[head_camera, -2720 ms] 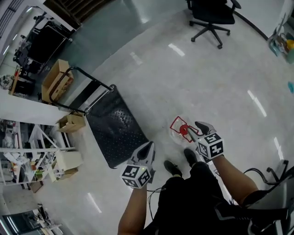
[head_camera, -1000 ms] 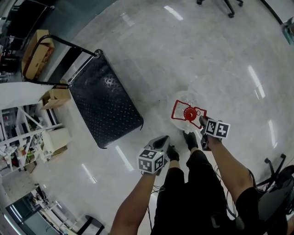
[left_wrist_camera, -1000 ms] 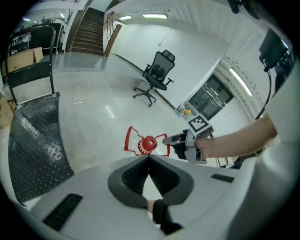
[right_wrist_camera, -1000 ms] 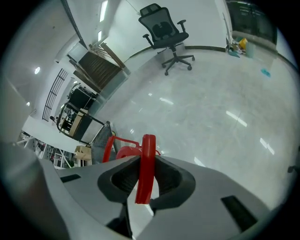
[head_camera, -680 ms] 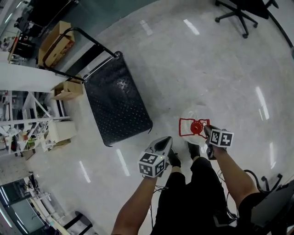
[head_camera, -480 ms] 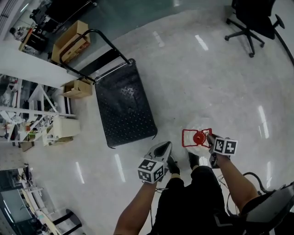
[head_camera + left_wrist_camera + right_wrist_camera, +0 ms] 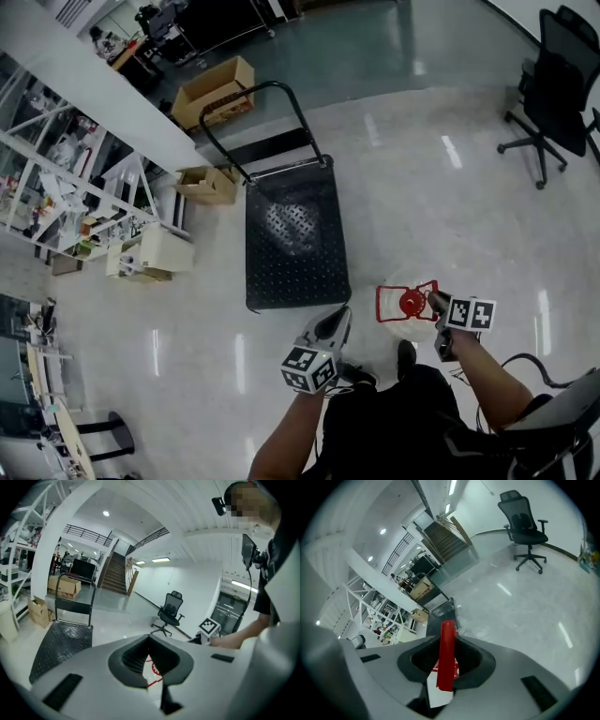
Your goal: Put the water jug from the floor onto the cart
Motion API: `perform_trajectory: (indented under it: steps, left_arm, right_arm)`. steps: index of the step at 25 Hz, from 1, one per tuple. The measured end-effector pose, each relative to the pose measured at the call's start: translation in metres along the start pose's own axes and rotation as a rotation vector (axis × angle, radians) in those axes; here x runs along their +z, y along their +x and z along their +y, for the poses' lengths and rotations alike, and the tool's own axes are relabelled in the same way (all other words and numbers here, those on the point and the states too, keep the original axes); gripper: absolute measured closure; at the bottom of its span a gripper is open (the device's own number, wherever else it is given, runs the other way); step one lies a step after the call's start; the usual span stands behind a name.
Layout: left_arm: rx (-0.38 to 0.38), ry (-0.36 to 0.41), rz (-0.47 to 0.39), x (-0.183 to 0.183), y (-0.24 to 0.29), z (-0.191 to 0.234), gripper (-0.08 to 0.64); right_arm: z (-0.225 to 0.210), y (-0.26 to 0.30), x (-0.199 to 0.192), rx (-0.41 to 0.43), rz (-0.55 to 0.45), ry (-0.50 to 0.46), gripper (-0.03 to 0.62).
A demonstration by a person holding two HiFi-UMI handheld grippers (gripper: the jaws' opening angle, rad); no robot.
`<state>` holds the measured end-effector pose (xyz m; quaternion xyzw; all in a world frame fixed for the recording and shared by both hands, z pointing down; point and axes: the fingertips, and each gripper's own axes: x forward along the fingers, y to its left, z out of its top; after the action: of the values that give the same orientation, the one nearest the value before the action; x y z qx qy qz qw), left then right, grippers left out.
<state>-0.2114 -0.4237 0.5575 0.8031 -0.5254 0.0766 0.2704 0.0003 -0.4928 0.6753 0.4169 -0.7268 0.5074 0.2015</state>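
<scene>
Center frame, glossy pale floor bears the black cart; lower right, right gripper clamps the red handle of the water jug; left gripper is closed, empty.

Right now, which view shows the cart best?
Head view: the whole cart shows from above, end to end, with nothing in front of it. The left gripper view catches it low at the left, its near end hidden. The right gripper view shows only a small far piece above the red jug handle.
</scene>
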Motion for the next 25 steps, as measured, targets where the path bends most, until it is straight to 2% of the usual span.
perform_trajectory:
  steps: [3, 10, 15, 20, 25]
  left_arm:
    - [0.037, 0.009, -0.047, 0.011, -0.037, 0.026, 0.561]
    - [0.161, -0.007, -0.15, 0.027, -0.14, 0.117, 0.561]
    - [0.237, -0.025, -0.19, 0.029, -0.208, 0.178, 0.561]
    - [0.308, -0.074, -0.218, 0.028, -0.242, 0.214, 0.561]
    - [0.393, -0.134, -0.216, 0.029, -0.255, 0.26, 0.561]
  right_arm:
    - [0.047, 0.016, 0.008, 0.034, -0.016, -0.036, 0.502]
    - [0.173, 0.079, 0.02, 0.104, -0.023, -0.101, 0.502]
    - [0.264, 0.132, 0.013, 0.149, -0.002, -0.124, 0.502]
    - [0.336, 0.175, 0.003, 0.21, 0.055, -0.158, 0.502]
    - [0.406, 0.226, -0.012, 0.284, 0.155, -0.221, 0.502]
